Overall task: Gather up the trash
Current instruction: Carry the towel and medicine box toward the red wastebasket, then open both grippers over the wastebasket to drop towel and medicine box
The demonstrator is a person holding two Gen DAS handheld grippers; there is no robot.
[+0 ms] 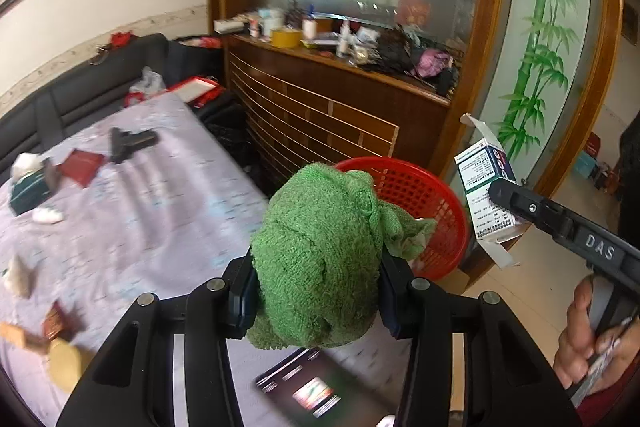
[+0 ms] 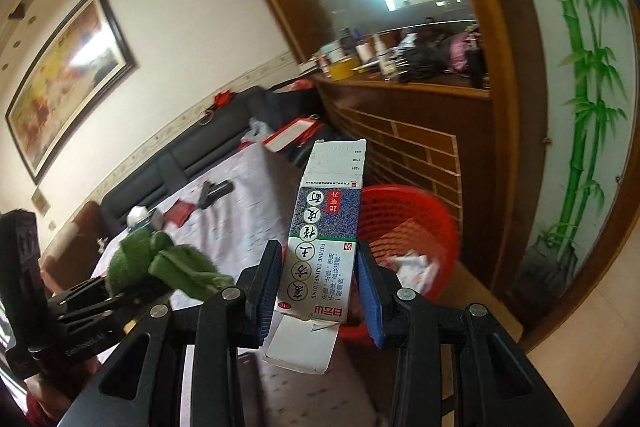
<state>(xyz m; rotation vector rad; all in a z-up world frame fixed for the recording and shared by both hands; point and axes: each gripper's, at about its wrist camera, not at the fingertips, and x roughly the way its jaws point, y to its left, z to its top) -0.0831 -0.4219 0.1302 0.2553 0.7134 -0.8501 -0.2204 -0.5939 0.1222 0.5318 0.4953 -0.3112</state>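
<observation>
While the left gripper point(image 1: 320, 291) is clamped on a crumpled green cloth point(image 1: 320, 247), its two dark pads pressing the wad from either side, the right gripper point(image 2: 318, 291) is closed on a small cardboard medicine box point(image 2: 320, 247). That cloth is a thick, nubby terry weave, bunched into one rounded lump that bulges above the jaws, with a loose corner trailing to the right. Held above the table edge, it hangs just in front of the red basket point(image 1: 424, 195). One box only is carried: tall and narrow, white below and patterned blue-grey above with a green stripe between, printed with large characters in circles, both end flaps torn open. It stands upright between the blue pads, with the basket behind and to its right. One basket shows, round, with a lattice wall, standing on the floor beside the wooden cabinet point(image 1: 320, 107), some crumpled white paper point(image 2: 412, 265) lying inside. On the pale purple tablecloth point(image 1: 140, 207) I count one black toy pistol point(image 1: 130, 143), one dark red booklet point(image 1: 82, 165) and a few white wads, blurred.
</observation>
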